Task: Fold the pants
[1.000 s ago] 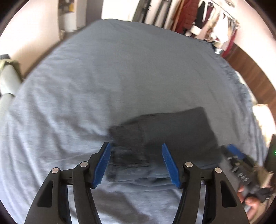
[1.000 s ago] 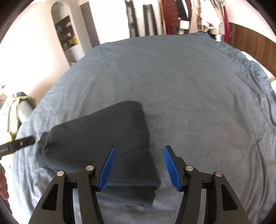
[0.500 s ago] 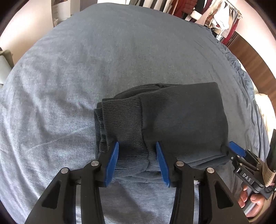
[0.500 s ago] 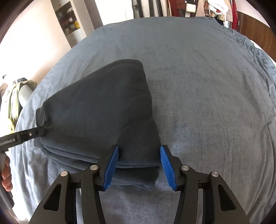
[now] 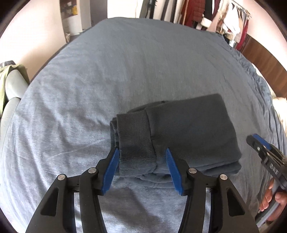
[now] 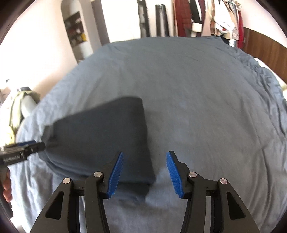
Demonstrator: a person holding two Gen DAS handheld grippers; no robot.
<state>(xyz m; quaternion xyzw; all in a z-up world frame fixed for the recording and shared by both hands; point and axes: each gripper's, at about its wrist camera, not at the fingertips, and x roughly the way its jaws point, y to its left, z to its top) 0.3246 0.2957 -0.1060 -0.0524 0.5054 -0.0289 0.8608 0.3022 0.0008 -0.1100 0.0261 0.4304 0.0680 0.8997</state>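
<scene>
Blue-padded black jaws of the left gripper [image 5: 141, 169] sit nearest in the left wrist view, angled down at the bed; they are opening, and the ribbed cuff [image 5: 134, 138] of the folded dark grey knit pants [image 5: 188, 132] lies between the pads without either pad pressing it, so nothing is gripped, which suggests a release once that end has been laid down; the right gripper [image 6: 145, 173] in its own view is parted about as wide, its jaws closing, with the near right corner of the bundle between them, the left pad over the cloth and the right pad over bare sheet, apart from the fabric, so it too holds nothing; each tool stands at one end of the bundle, probably so both ends can be set down or squared together; a hand [image 5: 272, 200] carries the right tool at the lower right edge of the left view; the pants rest as a compact stack of layers on the wrinkled blue-grey bed sheet [image 5: 143, 59], near the front edge of the bed, cuff end to the left; the fold looks close to done; beyond the bed hang clothes on a rail [image 6: 206, 16].
</scene>
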